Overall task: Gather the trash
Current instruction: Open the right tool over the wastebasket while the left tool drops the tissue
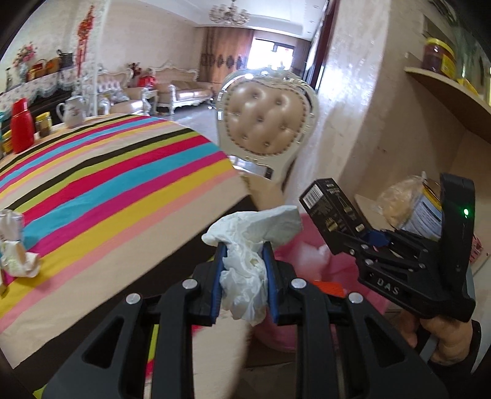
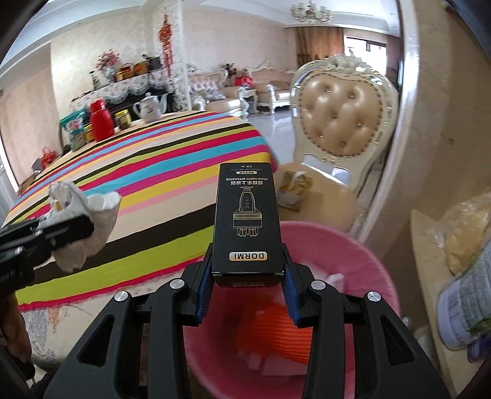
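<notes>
Here the left gripper (image 1: 244,270) pinches a crumpled white tissue (image 1: 245,245) beyond the striped table's (image 1: 107,184) edge, while the right gripper (image 2: 247,288) clamps a black box (image 2: 247,221) above the pink bin (image 2: 368,261).

A table covered by a striped cloth (image 2: 147,172) fills the left of both views. At its far end stand a red flask (image 2: 101,119), a white teapot (image 2: 150,107) and two yellow-lidded jars (image 2: 123,119), close together. A tufted chair (image 2: 343,119) with a pale carved frame stands beside the table. On a shelf (image 1: 445,86) at right sits a jar, possibly preserves (image 1: 437,56). A chandelier (image 1: 228,13) hangs from the ceiling.
</notes>
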Demonstrator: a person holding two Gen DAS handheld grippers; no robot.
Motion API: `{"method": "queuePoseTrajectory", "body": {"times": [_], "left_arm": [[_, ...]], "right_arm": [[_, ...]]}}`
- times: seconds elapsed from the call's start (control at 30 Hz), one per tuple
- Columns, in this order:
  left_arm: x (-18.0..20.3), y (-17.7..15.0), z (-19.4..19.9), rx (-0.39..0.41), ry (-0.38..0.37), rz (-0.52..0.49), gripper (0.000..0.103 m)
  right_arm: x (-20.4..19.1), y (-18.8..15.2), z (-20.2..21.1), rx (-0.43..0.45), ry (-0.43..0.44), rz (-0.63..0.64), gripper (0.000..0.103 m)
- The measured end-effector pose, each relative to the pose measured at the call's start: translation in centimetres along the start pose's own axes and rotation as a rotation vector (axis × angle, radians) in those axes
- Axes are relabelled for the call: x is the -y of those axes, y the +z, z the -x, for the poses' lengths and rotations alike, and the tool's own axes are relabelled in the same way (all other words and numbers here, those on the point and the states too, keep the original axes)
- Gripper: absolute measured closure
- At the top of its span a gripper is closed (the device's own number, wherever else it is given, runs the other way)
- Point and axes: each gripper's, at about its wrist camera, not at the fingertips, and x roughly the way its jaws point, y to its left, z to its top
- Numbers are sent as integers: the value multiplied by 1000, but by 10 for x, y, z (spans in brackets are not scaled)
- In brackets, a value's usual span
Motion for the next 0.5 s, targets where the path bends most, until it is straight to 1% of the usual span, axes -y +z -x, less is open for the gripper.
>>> {"method": "queuePoseTrajectory", "body": {"times": [0.27,0.5], "left_arm": [[39,7,-26,-23,-65,-39,80],[61,11,-39,-42,-125,-62,80]], "right_arm": [[38,-3,0,-8,-59,-40,64],[56,-6,4,-10,-88,-66,64]]}}
